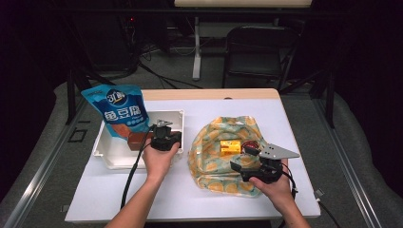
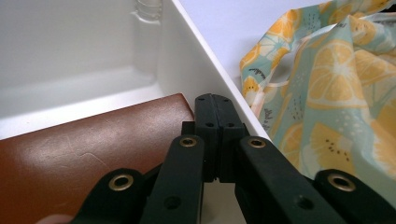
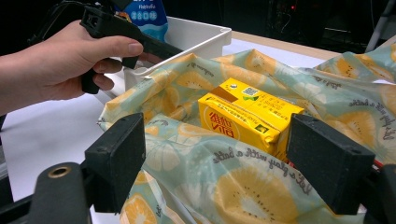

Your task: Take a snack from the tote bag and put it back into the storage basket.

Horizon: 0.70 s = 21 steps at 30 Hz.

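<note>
Half the brown pouch (image 2: 79,158) is cut off lower left beside the left claw (image 2: 215,105), jaws pressed together; right claw (image 3: 219,154) gapes wide over the bag (image 3: 196,172).

— What sort of place is this?

— A recording lab or studio, not a home. The white table (image 1: 190,199) stands alone on grey carpet, and the surroundings are kept dark.

— What else points to that?

— Cables (image 1: 157,73) trail across the floor behind it, an empty black chair (image 1: 259,52) sits beside a desk's leg (image 1: 196,47), and a small red equipment light (image 1: 131,20) glows at the back.
</note>
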Each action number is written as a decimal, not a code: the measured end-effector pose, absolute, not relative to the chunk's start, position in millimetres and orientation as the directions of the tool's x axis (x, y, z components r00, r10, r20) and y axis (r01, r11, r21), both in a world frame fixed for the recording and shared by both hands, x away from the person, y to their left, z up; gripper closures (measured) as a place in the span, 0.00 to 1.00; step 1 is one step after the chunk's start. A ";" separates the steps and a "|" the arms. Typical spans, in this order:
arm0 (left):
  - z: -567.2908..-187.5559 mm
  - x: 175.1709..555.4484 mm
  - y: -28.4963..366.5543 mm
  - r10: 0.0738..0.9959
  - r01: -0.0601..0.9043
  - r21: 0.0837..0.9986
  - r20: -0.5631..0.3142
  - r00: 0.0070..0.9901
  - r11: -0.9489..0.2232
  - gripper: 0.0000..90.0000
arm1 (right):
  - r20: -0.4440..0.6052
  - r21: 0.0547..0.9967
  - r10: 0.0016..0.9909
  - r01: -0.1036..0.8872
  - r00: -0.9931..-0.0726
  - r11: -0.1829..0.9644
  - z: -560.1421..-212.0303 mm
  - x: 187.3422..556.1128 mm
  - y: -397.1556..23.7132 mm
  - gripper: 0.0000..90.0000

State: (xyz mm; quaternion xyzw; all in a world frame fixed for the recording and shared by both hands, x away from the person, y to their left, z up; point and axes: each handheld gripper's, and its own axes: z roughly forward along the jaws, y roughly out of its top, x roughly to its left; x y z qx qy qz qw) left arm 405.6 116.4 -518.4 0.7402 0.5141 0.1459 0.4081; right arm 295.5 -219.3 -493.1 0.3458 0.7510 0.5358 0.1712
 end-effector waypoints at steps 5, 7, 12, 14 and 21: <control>-518.9 402.2 122.8 0.882 0.642 0.756 -0.210 0.422 -0.127 1.00 | 0.113 0.923 0.703 0.336 -0.703 0.187 -493.1 295.2 -219.2 0.22; -519.5 401.0 128.0 0.885 0.639 0.759 -0.207 0.417 -0.123 1.00 | 0.113 0.923 0.703 0.336 -0.702 0.187 -493.1 295.3 -219.6 0.22; -520.0 397.1 145.6 0.891 0.641 0.760 -0.213 0.402 -0.108 1.00 | 0.112 0.923 0.701 0.336 -0.704 0.189 -493.6 295.8 -219.0 0.22; -520.1 394.8 152.9 0.893 0.642 0.759 -0.213 0.397 -0.104 1.00 | 0.111 0.921 0.699 0.337 -0.706 0.195 -493.9 296.0 -218.4 0.22; -521.4 389.6 178.8 0.908 0.637 0.768 -0.216 0.359 -0.069 1.00 | 0.110 0.926 0.712 0.331 -0.693 0.179 -492.0 295.4 -218.8 0.22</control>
